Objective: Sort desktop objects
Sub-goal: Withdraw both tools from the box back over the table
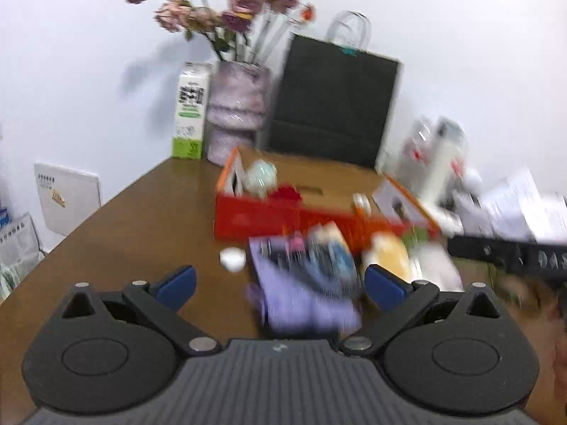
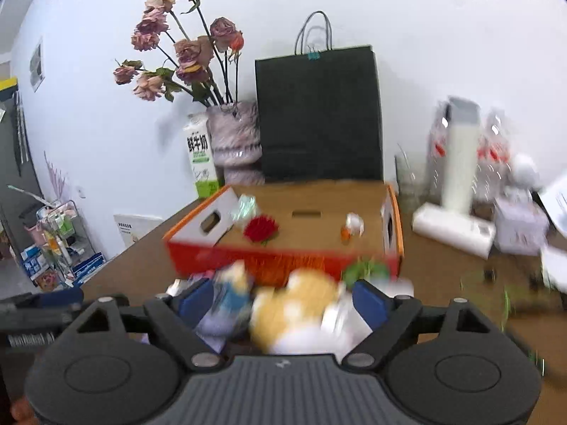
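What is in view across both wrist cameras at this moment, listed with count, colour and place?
Table: one, brown, under everything.
Box: one, orange-red, open, mid-table.
Red flower: one, inside box.
Paper bag: one, black, against wall behind box.
Vase: one, pinkish, dried roses, left of bag.
Milk carton: one, white-green, left of vase.
Purple item: one, blurred, before box.
Yellow plush toy: one, blurred, before box.
White small object: one, left of purple item.
Left gripper: blue pads, open, nothing gripped.
Right gripper: blue pads, open, toy between them.
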`<state>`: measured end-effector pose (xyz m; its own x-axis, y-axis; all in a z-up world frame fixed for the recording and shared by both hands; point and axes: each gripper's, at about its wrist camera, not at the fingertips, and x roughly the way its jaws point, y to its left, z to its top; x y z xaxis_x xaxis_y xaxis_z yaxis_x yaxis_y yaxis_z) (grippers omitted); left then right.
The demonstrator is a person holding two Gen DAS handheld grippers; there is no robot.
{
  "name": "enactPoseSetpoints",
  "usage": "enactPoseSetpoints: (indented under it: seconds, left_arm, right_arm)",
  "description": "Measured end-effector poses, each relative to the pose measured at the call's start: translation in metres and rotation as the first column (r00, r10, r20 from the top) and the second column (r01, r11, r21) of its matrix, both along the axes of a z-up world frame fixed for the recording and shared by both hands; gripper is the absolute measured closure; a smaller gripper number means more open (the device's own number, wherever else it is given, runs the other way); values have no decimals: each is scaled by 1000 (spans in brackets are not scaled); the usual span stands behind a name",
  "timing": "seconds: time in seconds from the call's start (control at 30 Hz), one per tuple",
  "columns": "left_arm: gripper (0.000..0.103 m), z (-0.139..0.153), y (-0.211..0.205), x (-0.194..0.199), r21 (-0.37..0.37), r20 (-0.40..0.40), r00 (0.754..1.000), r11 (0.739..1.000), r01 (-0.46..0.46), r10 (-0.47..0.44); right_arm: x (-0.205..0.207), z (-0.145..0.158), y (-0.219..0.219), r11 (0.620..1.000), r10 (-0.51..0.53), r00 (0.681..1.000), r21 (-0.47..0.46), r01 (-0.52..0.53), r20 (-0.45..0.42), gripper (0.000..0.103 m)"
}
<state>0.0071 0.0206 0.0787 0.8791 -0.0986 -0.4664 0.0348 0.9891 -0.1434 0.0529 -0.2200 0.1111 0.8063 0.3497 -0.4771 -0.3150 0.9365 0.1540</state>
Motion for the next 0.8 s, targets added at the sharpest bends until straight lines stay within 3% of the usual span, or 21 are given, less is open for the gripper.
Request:
enactPoseSetpoints:
  seconds: [0.2, 0.4, 0.53, 0.8]
  left_arm:
    - [0, -36, -14, -47, 55, -38, 997, 996, 74, -72]
    - [0, -50, -15, -68, 63, -22, 995, 994, 95, -93]
    - [0, -55, -19, -68, 108, -25, 996, 990, 85, -82]
    - [0, -61, -18, -63, 104, -57, 995, 991, 81, -75]
  right_arm:
    - [-75, -36, 18, 990, -36, 999, -138, 41, 33, 18]
    - [-122, -63, 17, 995, -5, 1000, -104, 5, -3, 14]
    - [-129, -71, 19, 987, -17, 1000, -162, 17, -2, 13]
    - [-123, -79, 18, 992, -22, 999, -123, 17, -41, 12]
